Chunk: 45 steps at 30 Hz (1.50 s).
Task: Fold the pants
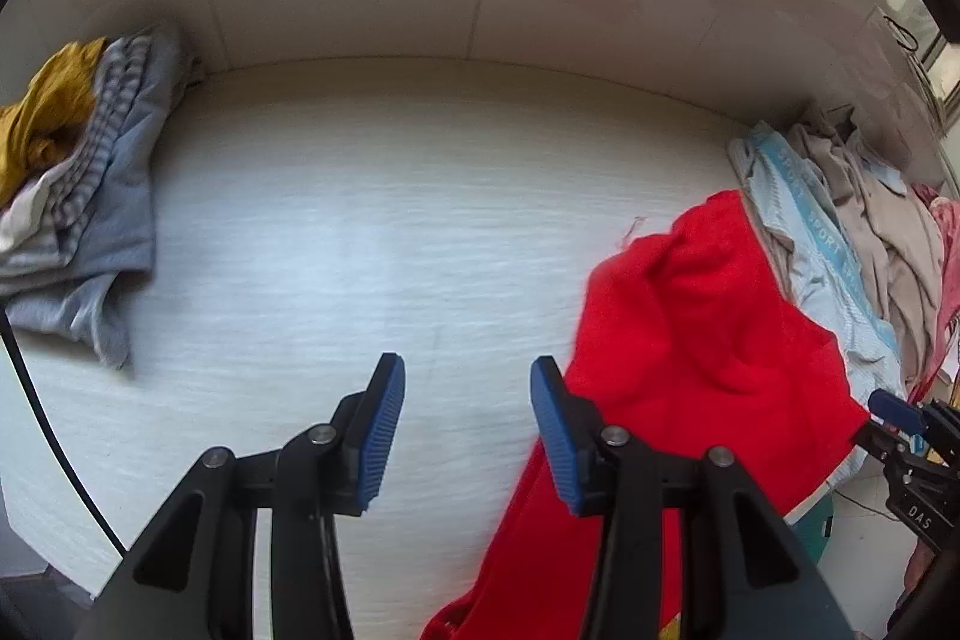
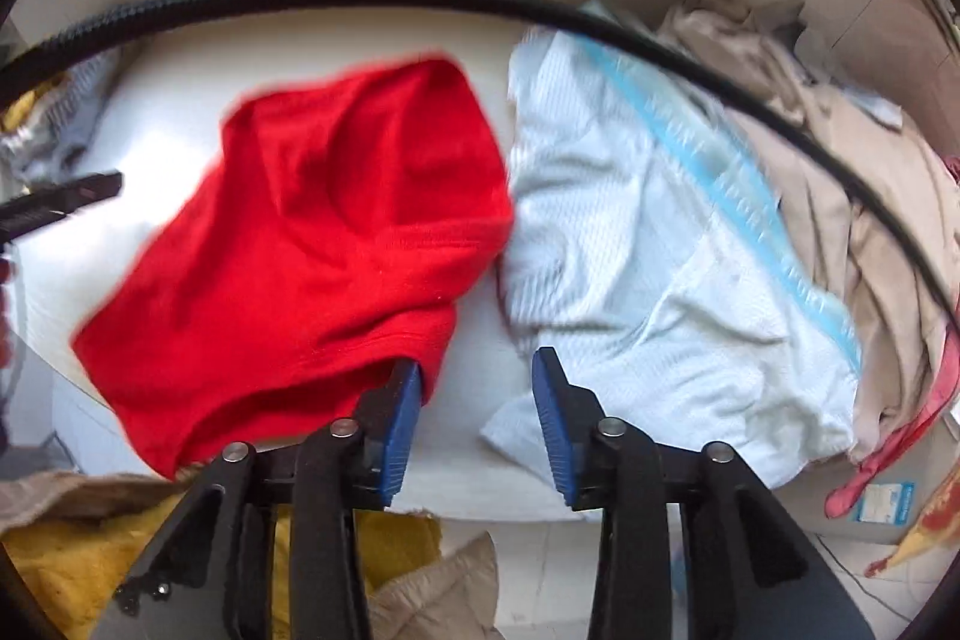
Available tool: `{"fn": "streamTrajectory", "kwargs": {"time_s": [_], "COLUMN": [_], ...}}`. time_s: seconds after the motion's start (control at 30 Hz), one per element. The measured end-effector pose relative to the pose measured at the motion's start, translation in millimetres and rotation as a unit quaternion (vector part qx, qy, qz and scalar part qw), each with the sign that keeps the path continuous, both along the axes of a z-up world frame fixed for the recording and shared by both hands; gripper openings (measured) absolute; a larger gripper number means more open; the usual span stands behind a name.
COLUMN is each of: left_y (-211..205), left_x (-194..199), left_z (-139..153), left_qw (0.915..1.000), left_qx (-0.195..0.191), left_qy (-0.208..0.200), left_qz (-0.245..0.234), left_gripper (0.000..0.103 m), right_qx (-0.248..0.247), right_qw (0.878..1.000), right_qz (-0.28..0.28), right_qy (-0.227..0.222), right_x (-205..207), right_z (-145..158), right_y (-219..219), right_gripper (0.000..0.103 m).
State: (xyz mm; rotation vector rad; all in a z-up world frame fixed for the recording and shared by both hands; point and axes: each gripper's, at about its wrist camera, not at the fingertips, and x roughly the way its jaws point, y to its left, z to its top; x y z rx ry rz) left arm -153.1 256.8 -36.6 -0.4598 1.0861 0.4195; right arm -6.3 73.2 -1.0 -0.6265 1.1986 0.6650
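The crumpled red knit pants (image 2: 312,244) lie on the pale wood-grain table (image 1: 372,244). Only the left wrist view shows the heap of grey and mustard clothes (image 1: 90,172) far left of the pants; only the right wrist view shows yellow fabric (image 2: 66,562) below the table edge. The left gripper (image 1: 467,430) points down, jaws apart over bare table. The right gripper (image 2: 474,421) also stands parted, its left pad against the pants' hem, nothing between.

"SPORT" — light-blue garment's stripe (image 1: 804,202); "DAS" — right gripper (image 1: 900,430)
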Motion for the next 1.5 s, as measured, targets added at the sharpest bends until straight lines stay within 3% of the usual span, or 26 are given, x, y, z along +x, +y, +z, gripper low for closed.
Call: {"fn": "streamTrajectory", "kwargs": {"time_s": [0.2,0.5,0.7,0.77,1.0,1.13,1.33,1.37,1.4,1.43,1.5], "left_y": [-16,-31,-39,-43,-63,-71,-84,-86,-88,-89,-89], "left_x": [46,63,77,82,90,88,85,85,85,84,82], "left_z": [2,-12,-19,-20,-20,-21,-23,-24,-24,-24,-23], "left_qw": [0.9993,0.9989,0.9983,0.9977,0.9934,0.991,0.9877,0.987,0.9865,0.9862,0.9858], "left_qx": [-0.022,-0.027,-0.04,-0.048,-0.087,-0.103,-0.12,-0.123,-0.125,-0.125,-0.124], "left_qy": [-0.013,0.0,0.002,0.0,-0.011,-0.02,-0.023,-0.024,-0.025,-0.026,-0.03], "left_qz": [-0.027,-0.038,-0.042,-0.048,-0.074,-0.083,-0.097,-0.1,-0.103,-0.105,-0.109], "left_gripper": [0.046,0.046,0.046,0.046,0.046,0.045,0.045,0.045,0.045,0.045,0.045], "right_qx": [0.023,-0.075,-0.09,-0.065,0.049,0.063,0.054,0.05,0.052,0.054,0.066], "right_qw": [0.999,0.997,0.995,0.997,0.999,0.997,0.996,0.996,0.995,0.995,0.995], "right_qz": [0.009,0.026,-0.005,-0.024,-0.003,0.028,0.022,0.024,0.027,0.03,0.036], "right_qy": [-0.027,-0.008,-0.031,-0.034,0.001,0.022,0.066,0.072,0.077,0.079,0.069], "right_x": [19,21,36,44,61,70,88,90,90,90,86], "right_z": [20,0,9,17,19,-1,-35,-41,-44,-45,-37], "right_y": [12,-41,-64,-64,-4,44,83,86,86,85,77], "right_gripper": [0.039,0.042,0.042,0.042,0.042,0.042,0.042,0.039,0.017,0.007,0.006]}}
